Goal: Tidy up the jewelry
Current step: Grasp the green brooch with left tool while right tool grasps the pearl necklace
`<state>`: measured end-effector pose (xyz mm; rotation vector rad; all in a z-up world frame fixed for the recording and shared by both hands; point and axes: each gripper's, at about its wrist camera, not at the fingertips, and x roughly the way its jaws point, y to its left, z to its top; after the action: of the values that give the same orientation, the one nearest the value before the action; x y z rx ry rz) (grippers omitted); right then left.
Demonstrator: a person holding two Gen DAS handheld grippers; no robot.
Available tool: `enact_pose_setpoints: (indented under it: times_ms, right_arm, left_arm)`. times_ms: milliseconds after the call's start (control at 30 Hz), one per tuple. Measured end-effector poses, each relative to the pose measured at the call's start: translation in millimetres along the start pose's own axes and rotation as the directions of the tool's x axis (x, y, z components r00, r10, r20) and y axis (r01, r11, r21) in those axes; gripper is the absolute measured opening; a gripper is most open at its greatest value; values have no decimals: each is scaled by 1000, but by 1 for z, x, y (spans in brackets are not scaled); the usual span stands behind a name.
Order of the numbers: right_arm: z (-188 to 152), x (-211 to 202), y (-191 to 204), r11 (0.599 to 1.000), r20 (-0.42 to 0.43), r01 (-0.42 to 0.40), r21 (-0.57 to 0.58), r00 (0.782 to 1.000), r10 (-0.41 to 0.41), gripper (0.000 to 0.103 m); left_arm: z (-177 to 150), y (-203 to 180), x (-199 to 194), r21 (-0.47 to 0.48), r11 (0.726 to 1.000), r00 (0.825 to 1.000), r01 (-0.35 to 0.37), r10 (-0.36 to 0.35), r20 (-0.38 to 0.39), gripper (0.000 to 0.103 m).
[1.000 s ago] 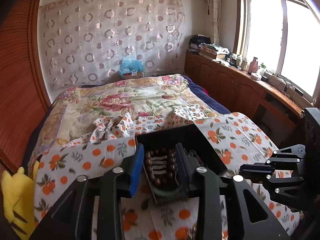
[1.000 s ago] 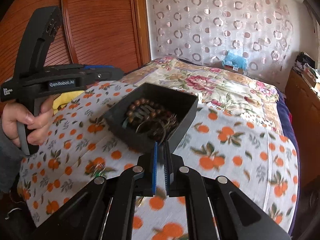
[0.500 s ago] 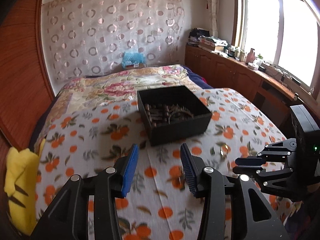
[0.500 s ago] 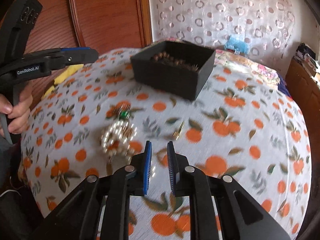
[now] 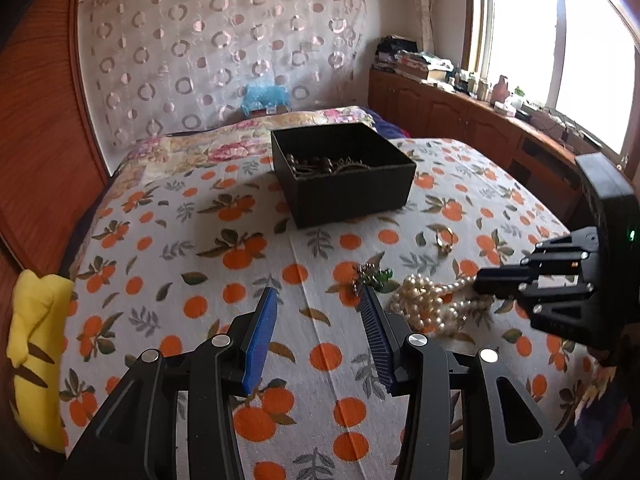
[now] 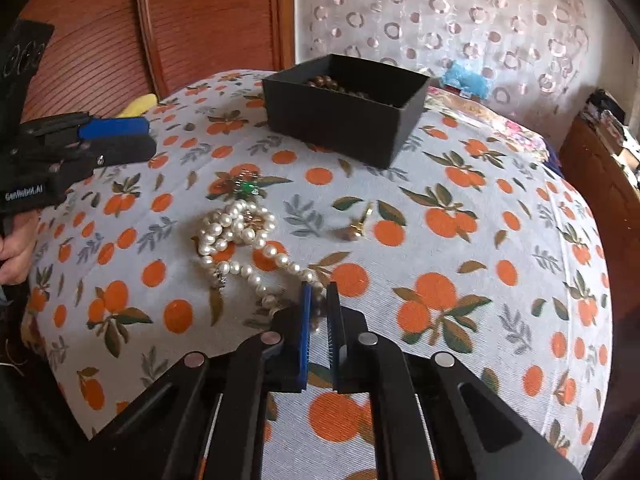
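A black box (image 5: 343,174) (image 6: 345,109) holding bead bracelets stands on the orange-print cloth. A white pearl necklace (image 6: 240,240) (image 5: 430,306) lies bunched in front of it. A green-stone brooch (image 6: 247,188) (image 5: 374,274) lies just beyond the pearls, and a small gold earring (image 6: 358,224) (image 5: 444,238) lies to their right. My right gripper (image 6: 319,300) is low over the near end of the pearl strand, jaws narrowly apart around it. My left gripper (image 5: 318,308) is open and empty, left of the pearls.
The cloth-covered surface (image 6: 460,240) drops off at its edges. A yellow plush (image 5: 34,344) lies at the left edge. A floral bedspread (image 5: 224,140) lies behind the box. A wooden cabinet (image 5: 460,116) with clutter runs under the window on the right.
The box went from held in my left gripper to standing on the cloth. Both grippers pulled back and lowered. My right gripper has come down onto the pearl strand's near end.
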<state>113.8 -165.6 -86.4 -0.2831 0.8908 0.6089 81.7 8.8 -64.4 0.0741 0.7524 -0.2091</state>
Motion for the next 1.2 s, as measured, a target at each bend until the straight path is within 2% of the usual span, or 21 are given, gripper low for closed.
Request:
enact_pose_setpoints:
  times_ms: [133,233,567,600,867,1033,1200]
  right_arm:
    - [-6,-2,-4,1000,23,4,24,1000,-5,9]
    - [-8,-3,-3,999,39,13,31,999,-14,9]
    - [-10,-4,-5,999,44,-1,43,999,-1,9]
    - [-9,-4,-6,999,44,-2,44,999,0,9]
    - [-10,-4,-6,999,44,-2,44,999,0,9]
    - [-9,-4,-6,999,45,-5,46,999,3,9]
    - [-9,-4,-6,999,44,-4,45,999,2,9]
  left_arm:
    - [-2,-6,7,6,1000,1000,14,-14,-19,42]
    - [-1,-10,13,19,1000,999,15,-14,-29,51]
    - [18,-22,43,52,998,996,41,-37,-80,51]
    - [18,-23,45,53,997,996,49,-44,-84,45]
    - [22,-35,58,66,994,991,89,-82,-103,22]
    - [22,-42,61,83,992,990,96,-87,-107,21]
    - [23,-45,71,106,992,989,75,-61,-132,21]
